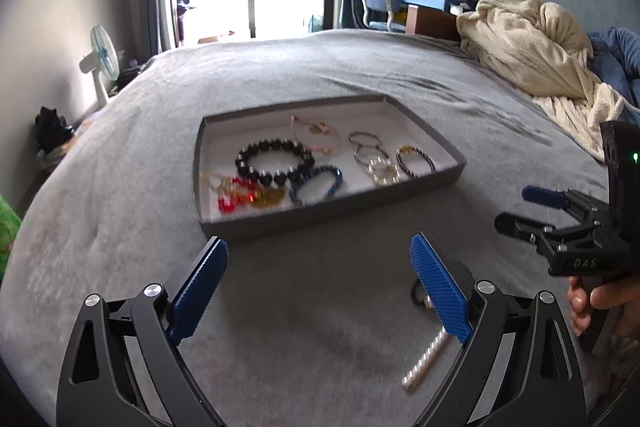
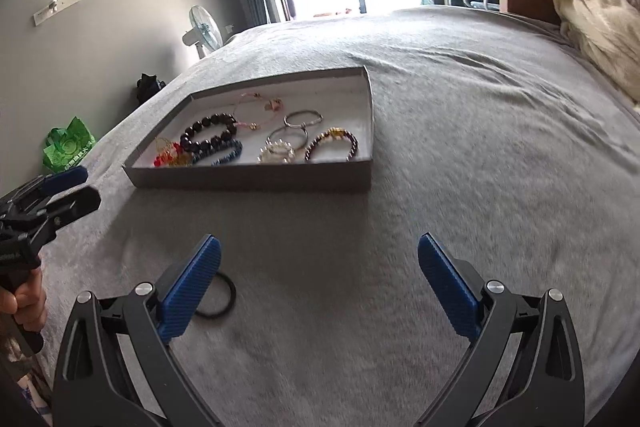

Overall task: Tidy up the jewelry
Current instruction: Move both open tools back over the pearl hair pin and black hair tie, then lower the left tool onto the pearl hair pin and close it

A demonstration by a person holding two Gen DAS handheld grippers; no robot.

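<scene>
Left wrist view is showing the left gripper (image 1: 320, 267) with its jaws standing wide apart and nothing between them, hovering over the grey bedspread (image 1: 280, 75). At twelve o'clock from it, the grey tray (image 1: 436, 183) is sitting on the bed, already holding a black bead bracelet (image 1: 276, 163), a blue one, a pink cord, silver rings, a pearl piece and a red-and-gold tangle. Just at four o'clock of the gripper, a pearl strand (image 1: 426, 359) is lying loose on the bedspread, with a black hair tie (image 1: 418, 293) half hidden behind the right-hand pad.

Judging from this, the gathering step is well along, and those two loose pieces are what is remaining outside the tray. The next move is calling for one gripper to sink onto a loose piece and close gently; both are thin and lying flat on soft fabric, so the pads are likely to catch cloth as well.

Right wrist view is showing the right gripper (image 2: 320, 263) equally wide and empty, with the hair tie (image 2: 222, 301) lying at eight o'clock beside its left pad. The pearl strand is not showing there. Each view is also catching the other gripper, held in a hand (image 2: 24, 301), at its edge.
</scene>
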